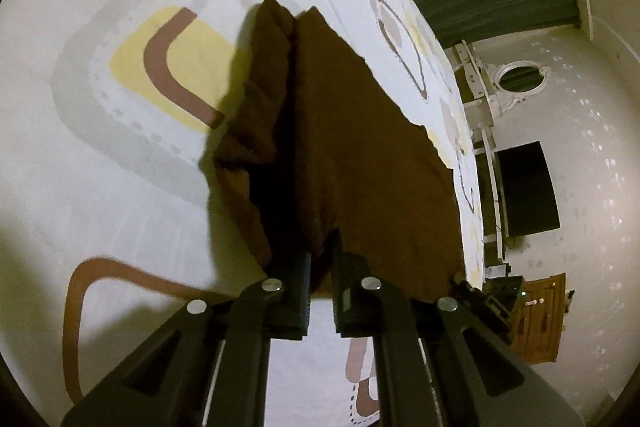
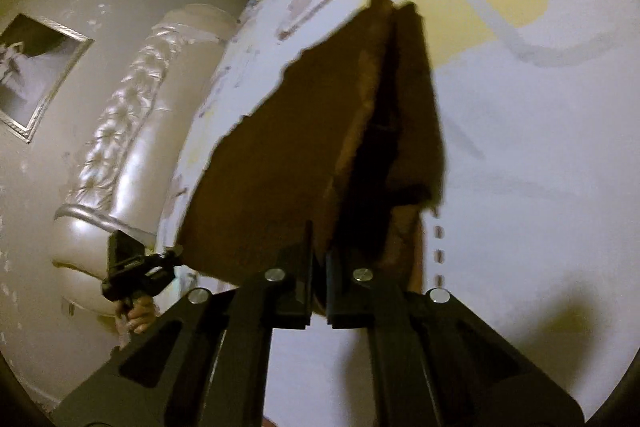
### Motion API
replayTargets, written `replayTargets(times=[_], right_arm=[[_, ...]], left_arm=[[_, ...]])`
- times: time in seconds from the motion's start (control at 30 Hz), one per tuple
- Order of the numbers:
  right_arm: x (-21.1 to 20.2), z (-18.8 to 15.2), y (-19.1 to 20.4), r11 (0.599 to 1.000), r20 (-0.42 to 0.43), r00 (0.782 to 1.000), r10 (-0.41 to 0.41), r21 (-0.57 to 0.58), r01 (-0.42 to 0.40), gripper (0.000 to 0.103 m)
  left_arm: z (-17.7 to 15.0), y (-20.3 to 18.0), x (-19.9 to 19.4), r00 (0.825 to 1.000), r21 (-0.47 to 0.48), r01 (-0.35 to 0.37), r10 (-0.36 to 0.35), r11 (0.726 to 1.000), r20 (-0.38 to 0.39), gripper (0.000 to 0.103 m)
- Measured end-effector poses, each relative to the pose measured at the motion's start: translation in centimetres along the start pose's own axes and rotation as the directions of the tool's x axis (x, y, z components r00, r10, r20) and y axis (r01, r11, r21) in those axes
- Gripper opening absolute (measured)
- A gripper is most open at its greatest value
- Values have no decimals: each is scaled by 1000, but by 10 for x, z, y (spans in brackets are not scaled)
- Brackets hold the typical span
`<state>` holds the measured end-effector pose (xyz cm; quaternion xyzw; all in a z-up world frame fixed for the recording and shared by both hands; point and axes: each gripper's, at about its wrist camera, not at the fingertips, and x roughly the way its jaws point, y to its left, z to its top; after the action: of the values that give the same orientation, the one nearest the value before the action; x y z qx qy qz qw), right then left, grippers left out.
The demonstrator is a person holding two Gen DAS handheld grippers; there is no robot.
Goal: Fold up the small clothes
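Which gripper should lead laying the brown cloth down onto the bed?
Neither clearly: left gripper and right gripper each have jaws shut on an end of the brown cloth, lifted over the patterned bedsheet. Probably lower both together.

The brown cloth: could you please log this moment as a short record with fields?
item: brown cloth, doubled, two layers hanging with a gap between
support: lifted above the patterned bedsheet
left gripper: shut on the cloth's near edge
right gripper: shut on the same edge, at the other end
backdrop: padded headboard beside the bed
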<state>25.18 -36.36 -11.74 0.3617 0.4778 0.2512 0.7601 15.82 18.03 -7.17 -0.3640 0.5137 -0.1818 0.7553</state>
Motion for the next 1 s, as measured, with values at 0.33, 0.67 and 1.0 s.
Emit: replayTargets(times=[0.33,0.67,1.0], right_arm=[[-15,0,-7,1000,-9,1000,4,1,-4,3],[-2,-17,-42,996,-30,999,-34,78,37,3],[-24,-12,-46,991,14,1000,16,130,-17,46]], left_arm=[[-15,18,-8,1000,-74,0,1,997,21,8],[-20,43,-2,1000,-116,6,-5,993,12,4],[-26,29,-30,998,-26,31,-30,999,49,41]])
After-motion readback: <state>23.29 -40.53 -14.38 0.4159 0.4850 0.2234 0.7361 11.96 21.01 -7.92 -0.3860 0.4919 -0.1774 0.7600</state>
